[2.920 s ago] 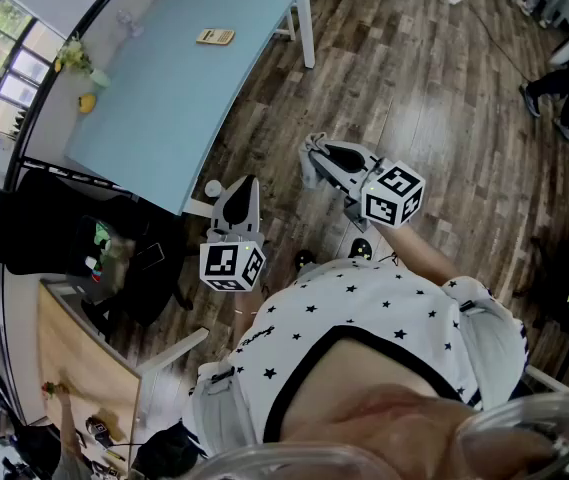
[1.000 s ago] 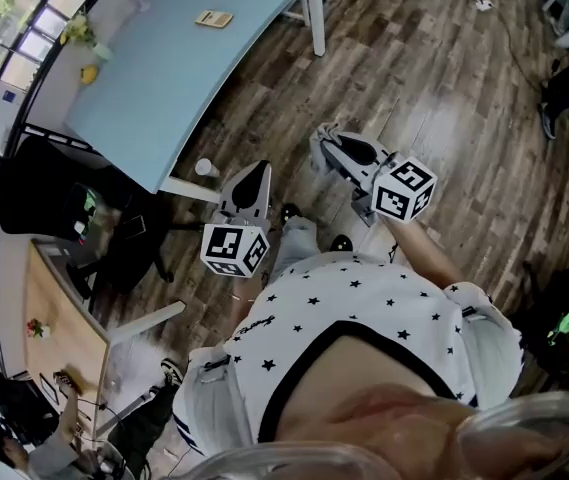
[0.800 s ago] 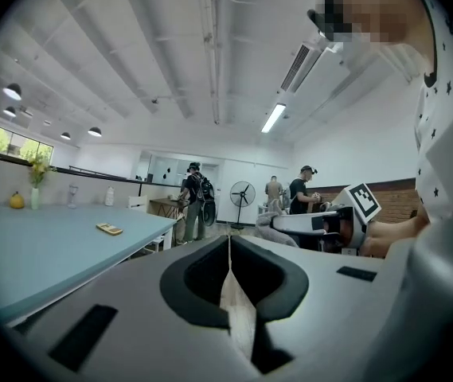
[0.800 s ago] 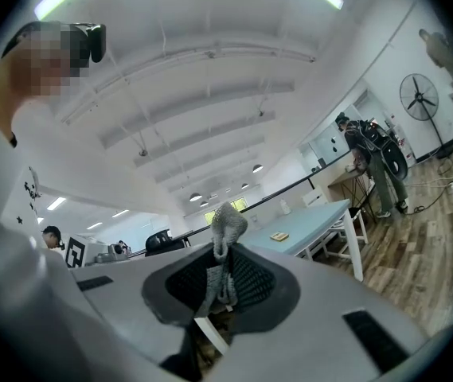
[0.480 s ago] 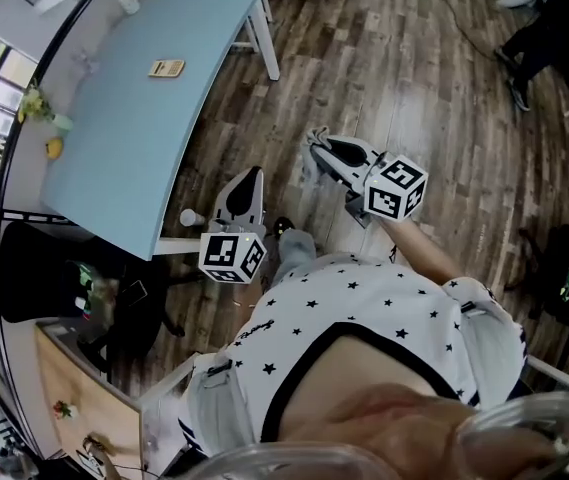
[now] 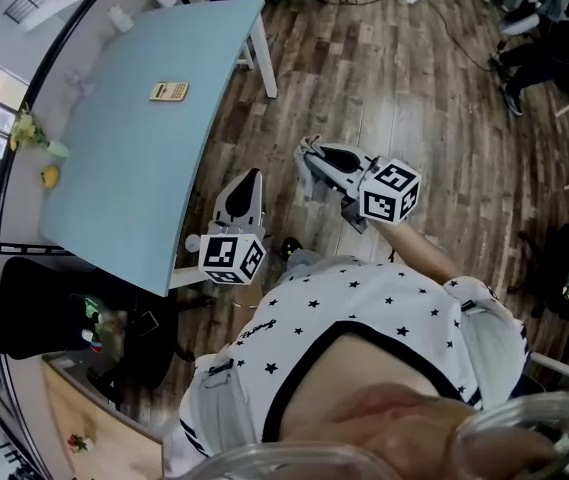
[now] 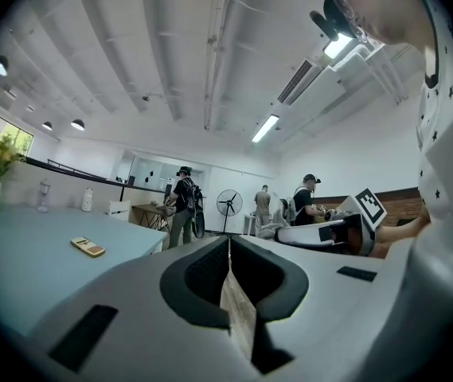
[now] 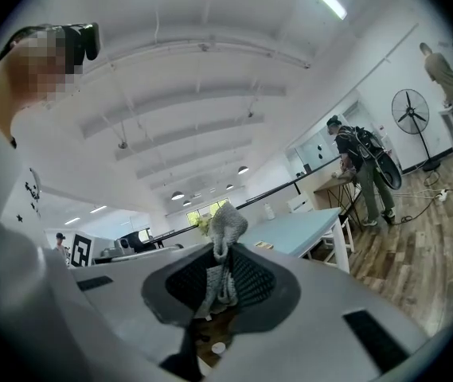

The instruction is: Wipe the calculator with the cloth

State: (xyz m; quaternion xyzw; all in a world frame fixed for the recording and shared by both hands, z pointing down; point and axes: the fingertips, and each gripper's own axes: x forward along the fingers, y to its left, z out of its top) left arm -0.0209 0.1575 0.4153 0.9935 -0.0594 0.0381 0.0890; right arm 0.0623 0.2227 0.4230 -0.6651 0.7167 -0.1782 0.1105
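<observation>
The small tan calculator [image 6: 169, 92] lies on the light blue table [image 6: 124, 178], well ahead and left of both grippers; it also shows as the calculator [image 7: 88, 247] and, tiny past the cloth, the calculator [image 8: 263, 245]. Both grippers hang over the wooden floor in front of the person. My right gripper [image 6: 309, 150] is shut on a grey knitted cloth [image 8: 227, 223], whose bunched end sticks up from the right gripper [image 8: 222, 251]. My left gripper [image 6: 253, 176] is shut with nothing in it, the left gripper [image 7: 228, 243] having its jaws pressed together.
A white bottle [image 6: 119, 18], a flower vase [image 6: 30, 133] and a yellow object [image 6: 52, 176] stand along the table's far edge. White table legs [image 6: 263, 56] reach the floor. A black chair [image 6: 34, 318] stands lower left. People [image 7: 184, 205] and a fan [image 7: 228, 205] are beyond.
The view has swung and the table has shifted in the picture as the person moves over the floor. Both grippers keep the same pose, the cloth still held.
</observation>
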